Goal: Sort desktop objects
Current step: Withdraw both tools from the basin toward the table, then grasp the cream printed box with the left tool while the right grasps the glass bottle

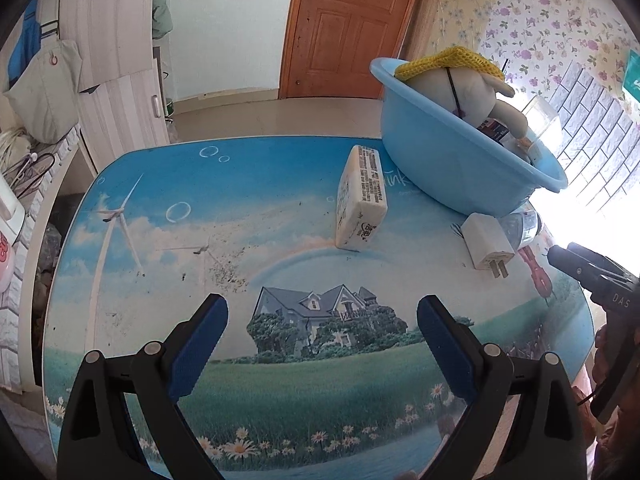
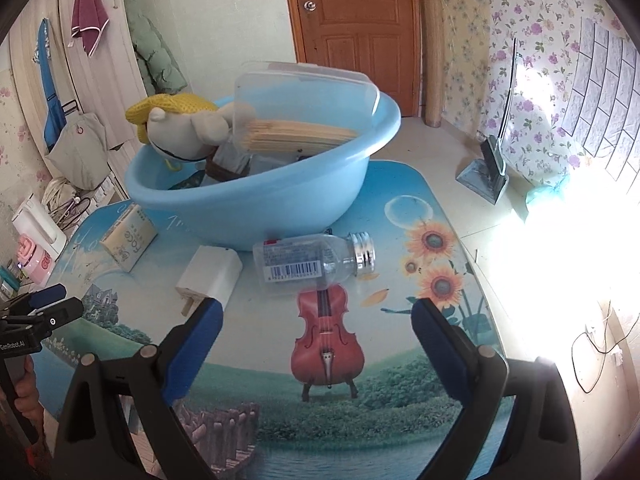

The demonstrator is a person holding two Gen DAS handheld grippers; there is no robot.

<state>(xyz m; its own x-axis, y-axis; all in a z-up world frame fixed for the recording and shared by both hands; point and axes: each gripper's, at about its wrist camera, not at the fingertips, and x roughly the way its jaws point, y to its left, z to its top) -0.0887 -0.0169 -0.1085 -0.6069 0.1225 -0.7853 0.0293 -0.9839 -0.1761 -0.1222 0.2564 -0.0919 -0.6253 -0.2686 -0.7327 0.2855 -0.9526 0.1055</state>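
Note:
A light blue basin [image 1: 440,160] [image 2: 248,204] stands at the table's far side, holding a plush toy [image 2: 188,128] with a yellow knit hat, a clear plastic box [image 2: 304,108] and other items. In front of it lie a tissue pack [image 1: 360,200] [image 2: 130,240], a white charger plug [image 1: 488,246] [image 2: 210,274] and a clear bottle with a silver cap [image 2: 312,262] [image 1: 524,226] on its side. My left gripper [image 1: 322,320] is open above the table's near part, empty. My right gripper [image 2: 316,322] is open just short of the bottle and the plug, empty.
The table top [image 1: 240,220] carries a printed landscape with a house and a violin [image 2: 326,340]. The right gripper's body [image 1: 592,276] shows at the left view's right edge. A wooden door [image 2: 356,28] and cupboards stand beyond. Strong glare whitens the floor on the right.

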